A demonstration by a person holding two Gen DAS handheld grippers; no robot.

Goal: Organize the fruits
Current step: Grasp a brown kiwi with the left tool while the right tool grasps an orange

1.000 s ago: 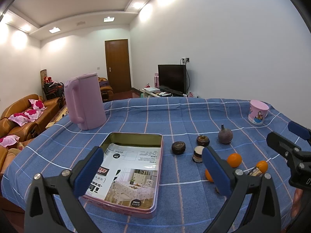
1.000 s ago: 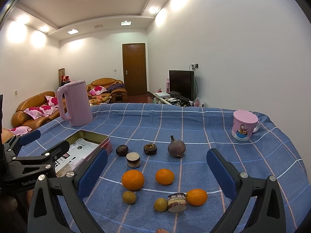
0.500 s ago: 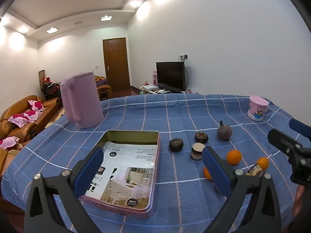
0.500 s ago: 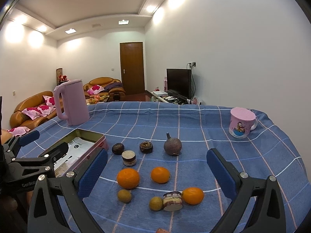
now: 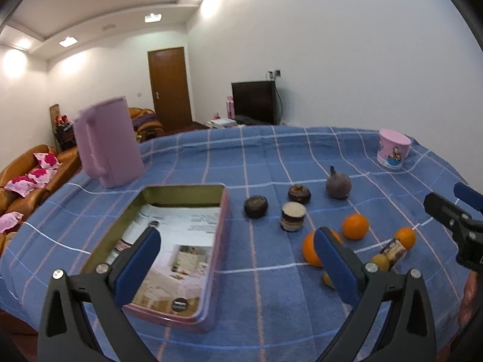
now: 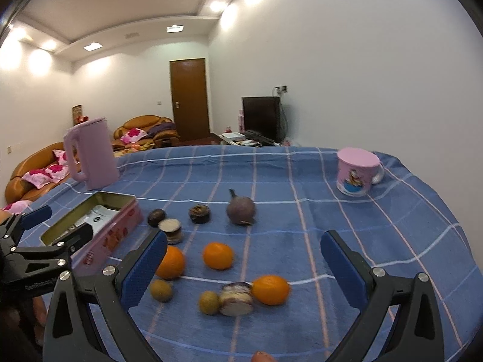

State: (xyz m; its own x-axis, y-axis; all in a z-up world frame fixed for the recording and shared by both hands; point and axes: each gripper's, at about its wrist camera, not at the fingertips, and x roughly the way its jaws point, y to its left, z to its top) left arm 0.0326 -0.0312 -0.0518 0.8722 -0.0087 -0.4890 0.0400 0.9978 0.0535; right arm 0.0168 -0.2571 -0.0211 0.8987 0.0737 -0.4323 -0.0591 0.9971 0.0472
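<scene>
Meanwhile, both hand-held grippers hover with jaws spread wide and nothing between them above a table draped in a blue checked cloth (image 6: 377, 226). Seen from its own camera, the left gripper (image 5: 237, 259) hangs over the near right part of a shallow pink rectangular tin (image 5: 222, 229) lined with a printed leaflet, which sits toward the table's left edge. The right gripper (image 6: 243, 267) faces a loose scatter of fruit near the front edge: three oranges, the large orange (image 6: 170, 262) nearest the tin, a middle orange (image 6: 218, 255) and a right-hand orange (image 6: 270, 290), with two small yellow-green round fruits (image 6: 161, 290) in front and a small striped jar lying on its side (image 6: 236, 298) touching the right-hand orange. Farther back stand a second small striped jar (image 6: 171, 230), upright, two dark brown round fruits (image 6: 156, 217), and a purple bulb-shaped fruit with a stem (image 6: 241, 209). A tall lilac plastic jug (image 6: 90, 154) stands at the far left edge, and a pink cartoon mug (image 6: 356, 170) near the far right corner.
</scene>
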